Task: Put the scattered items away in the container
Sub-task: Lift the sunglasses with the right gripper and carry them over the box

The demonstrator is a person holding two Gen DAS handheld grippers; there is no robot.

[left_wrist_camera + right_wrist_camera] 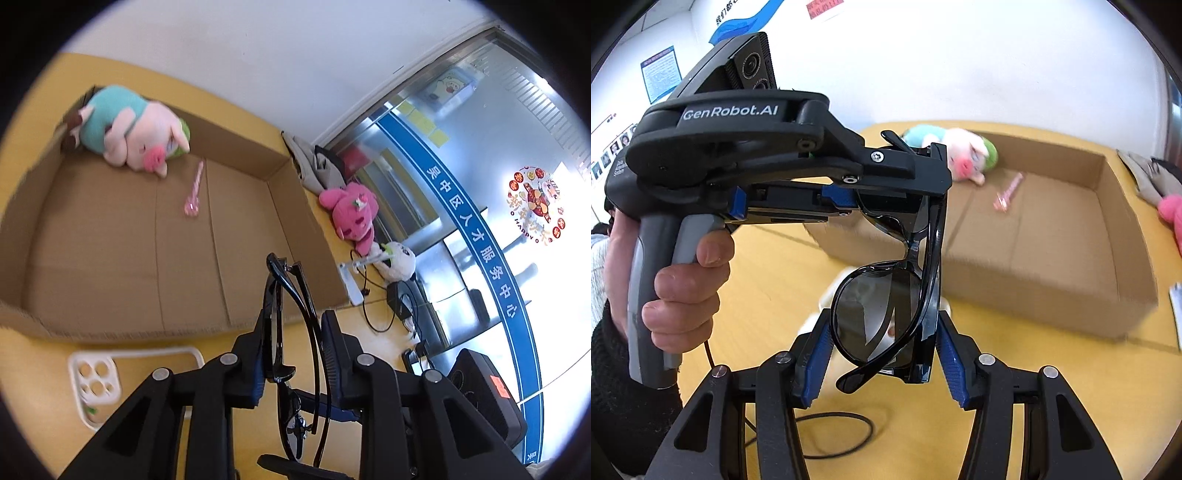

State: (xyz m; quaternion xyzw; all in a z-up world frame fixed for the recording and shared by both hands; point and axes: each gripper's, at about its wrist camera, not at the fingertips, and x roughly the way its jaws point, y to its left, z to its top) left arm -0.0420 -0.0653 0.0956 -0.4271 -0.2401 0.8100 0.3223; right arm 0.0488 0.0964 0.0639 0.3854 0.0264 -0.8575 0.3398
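Brown cardboard makes the box (110, 258), which sits open on the yellow table (29, 369). Inside it lie a plush pig (136, 129) in a teal top, at the 11 o'clock corner in the left wrist view, and a small pink whisk (194, 192) near the middle.

Black sunglasses (886, 295) with dark lenses are folded shut. They hang in the air above the table, in front of the box. The left gripper (295, 332) pinches them across one lens, and a hand (683, 288) holds its grey handle. The right gripper (886, 354) is spread, its blue pads on either side of the lower lens, not pressing it.

Only the left wrist view shows a white phone case (96, 380) on the table at 8 o'clock, a pink plush toy (351, 214) and a white plush toy (399, 262) at 3 o'clock beside the box. Only the right wrist view shows the hand, and a black cable loop (831, 435) at 6 o'clock.
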